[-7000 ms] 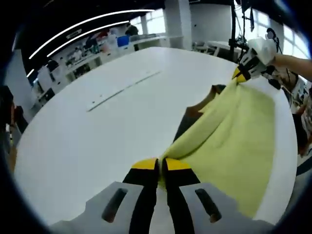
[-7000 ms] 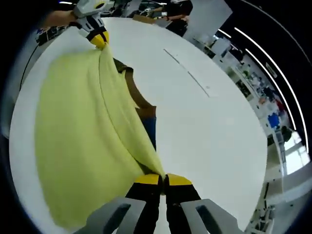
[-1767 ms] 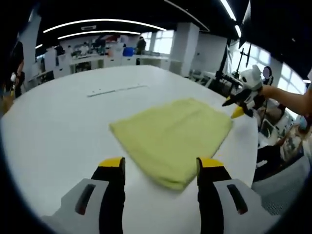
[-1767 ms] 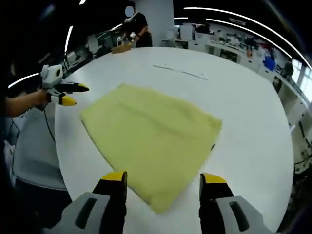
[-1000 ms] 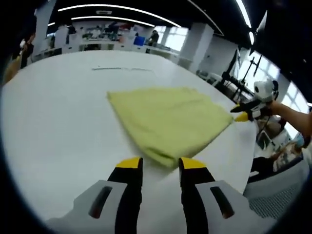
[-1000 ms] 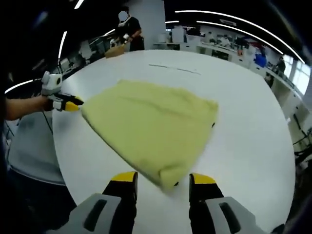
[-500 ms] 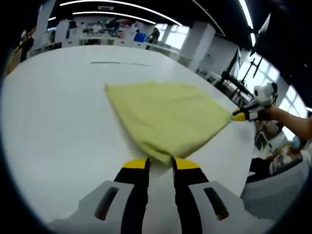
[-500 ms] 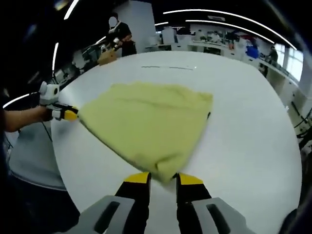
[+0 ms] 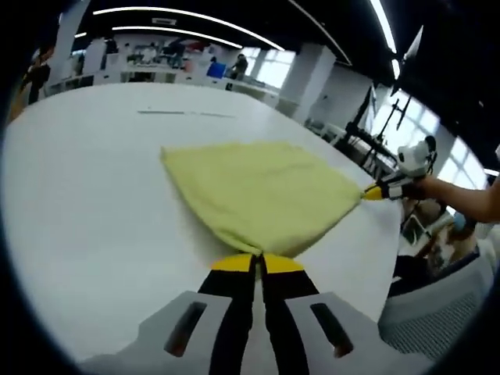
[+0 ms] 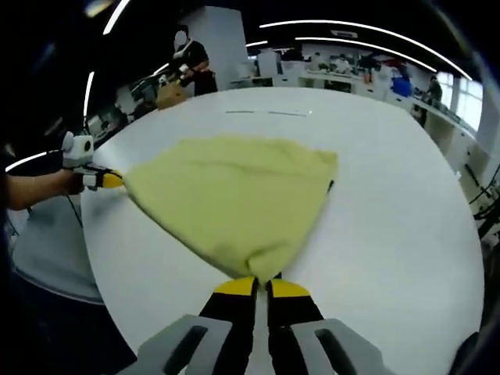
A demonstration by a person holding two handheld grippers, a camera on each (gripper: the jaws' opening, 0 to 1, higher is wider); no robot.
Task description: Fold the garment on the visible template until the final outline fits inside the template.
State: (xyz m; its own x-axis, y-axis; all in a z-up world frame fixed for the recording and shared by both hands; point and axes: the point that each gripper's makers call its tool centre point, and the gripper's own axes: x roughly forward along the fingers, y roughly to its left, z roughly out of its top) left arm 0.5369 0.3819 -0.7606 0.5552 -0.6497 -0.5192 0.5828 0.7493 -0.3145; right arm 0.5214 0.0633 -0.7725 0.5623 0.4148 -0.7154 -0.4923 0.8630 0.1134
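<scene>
Now pinching opposite corners of the folded pale-yellow fabric garment lying flat on the round white desk with left hand-held gripper and right hand-held gripper, risking slipped, bunched layers under uneven lifting.

In the left gripper view, the left gripper has its two yellow-tipped jaws closed on the near corner of the yellow garment. The garment lies folded and flat on the white table. At the far right corner of the garment, the right gripper pinches the cloth with its yellow tip, held by a person's hand. Behind the table there are desks and windows, blurred.
</scene>
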